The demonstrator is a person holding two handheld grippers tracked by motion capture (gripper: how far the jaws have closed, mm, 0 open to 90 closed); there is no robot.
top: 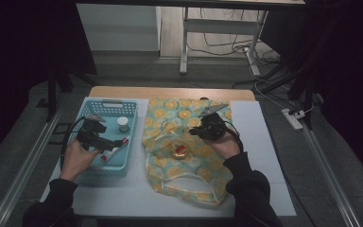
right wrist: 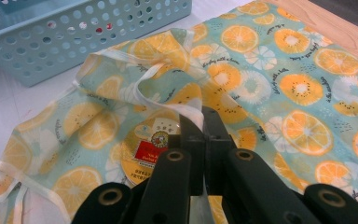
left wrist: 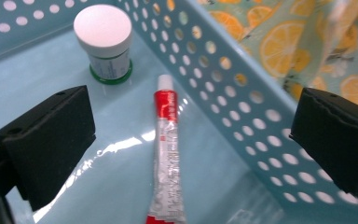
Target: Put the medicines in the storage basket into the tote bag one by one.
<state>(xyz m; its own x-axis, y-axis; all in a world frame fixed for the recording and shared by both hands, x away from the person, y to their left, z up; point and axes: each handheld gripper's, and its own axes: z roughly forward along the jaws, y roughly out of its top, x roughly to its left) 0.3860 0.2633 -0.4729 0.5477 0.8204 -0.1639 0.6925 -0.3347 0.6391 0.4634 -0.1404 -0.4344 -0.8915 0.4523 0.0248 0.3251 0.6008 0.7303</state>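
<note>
One red-and-white tube (left wrist: 167,154) with unreadable print, green-banded white-lidded jar (left wrist: 104,43)

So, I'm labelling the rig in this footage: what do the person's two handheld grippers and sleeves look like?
Both are black. The left gripper has two chunky rectangular black foam pads, a grey three-cornered plate on top and a dark cable looping behind. The right gripper shows black linkage bars with round pivot holes, a matching grey plate and a black cable. Both forearms wear black long sleeves.
</note>
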